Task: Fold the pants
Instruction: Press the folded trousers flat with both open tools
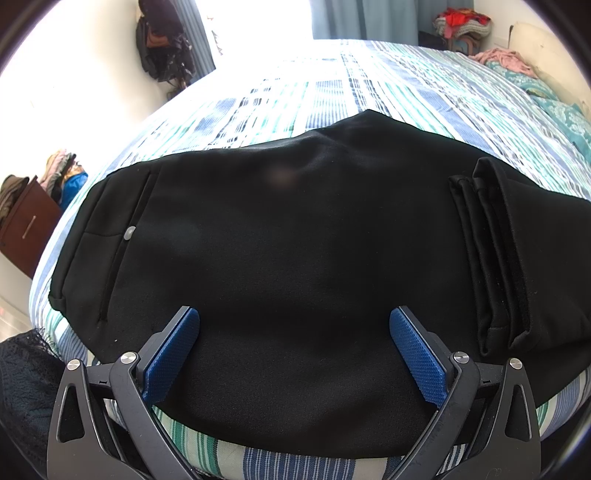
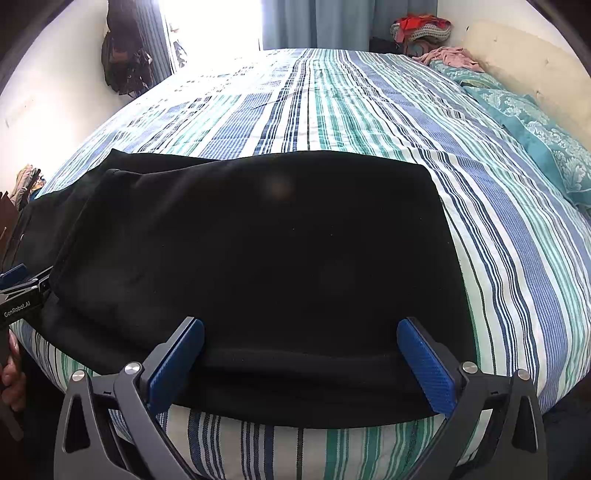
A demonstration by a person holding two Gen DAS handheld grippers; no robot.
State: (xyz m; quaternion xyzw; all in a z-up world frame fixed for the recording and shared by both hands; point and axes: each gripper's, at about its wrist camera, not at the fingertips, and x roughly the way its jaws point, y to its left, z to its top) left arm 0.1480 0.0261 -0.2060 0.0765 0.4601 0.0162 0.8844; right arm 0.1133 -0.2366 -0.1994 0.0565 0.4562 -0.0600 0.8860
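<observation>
Black pants [image 1: 288, 236] lie partly folded on the striped bed [image 1: 332, 92], near its front edge. In the left wrist view the waist with a pocket and a snap is at the left and the folded leg hems [image 1: 495, 258] lie on top at the right. My left gripper [image 1: 294, 317] is open, its blue pads just above the pants' near edge. In the right wrist view the pants [image 2: 258, 258] show a folded right end. My right gripper [image 2: 300, 328] is open over the near edge, holding nothing. The left gripper's side [image 2: 18, 291] shows at the far left.
Teal pillows [image 2: 535, 140] and a pink cloth [image 2: 447, 55] lie at the bed's far right by the headboard. A clothes pile [image 1: 461, 22] stands behind. Bags [image 1: 162, 44] hang on the wall at left. A brown cabinet [image 1: 26, 225] stands left of the bed.
</observation>
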